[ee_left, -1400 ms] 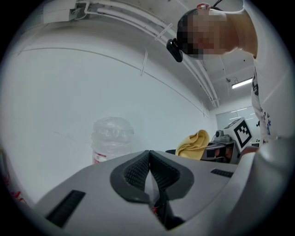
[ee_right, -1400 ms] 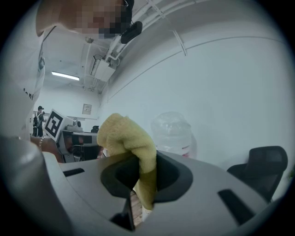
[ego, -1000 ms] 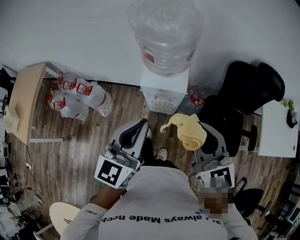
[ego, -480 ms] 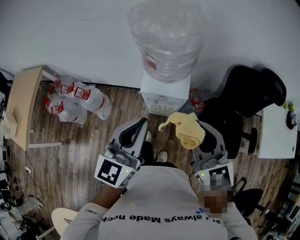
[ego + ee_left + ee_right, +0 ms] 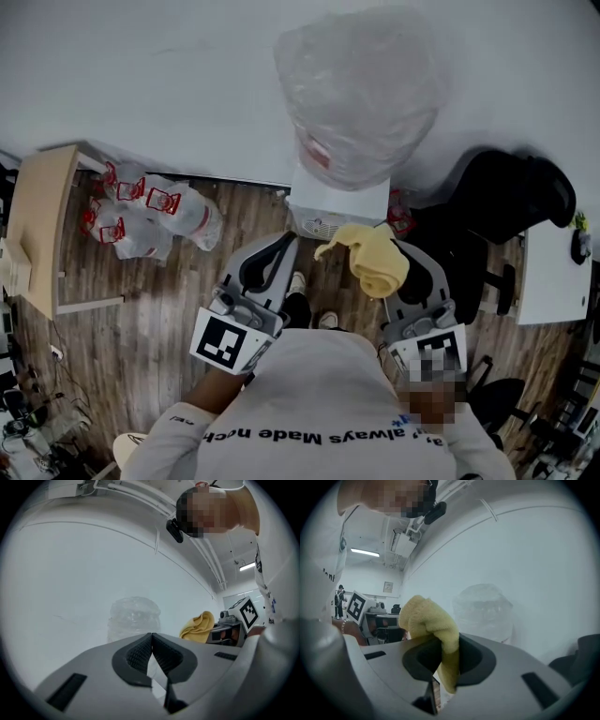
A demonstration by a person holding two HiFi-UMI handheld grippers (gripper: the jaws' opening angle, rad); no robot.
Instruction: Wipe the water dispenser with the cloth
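1. The white box-shaped water dispenser [image 5: 337, 199], with a clear plastic bottle [image 5: 361, 94] on top, stands against the white wall. Bare wooden floor [image 5: 169, 291] lies open in front of it.
2. A black office chair [image 5: 511, 192] crowds its right side. Clear plastic bags with red print [image 5: 155, 211] lie to its left.
3. The left gripper [image 5: 152, 640], front-left of the dispenser, has its jaws pressed together with nothing between them.
4. The right gripper [image 5: 446, 654], front-right, pinches the yellow terry cloth [image 5: 377, 261] near the dispenser's front.
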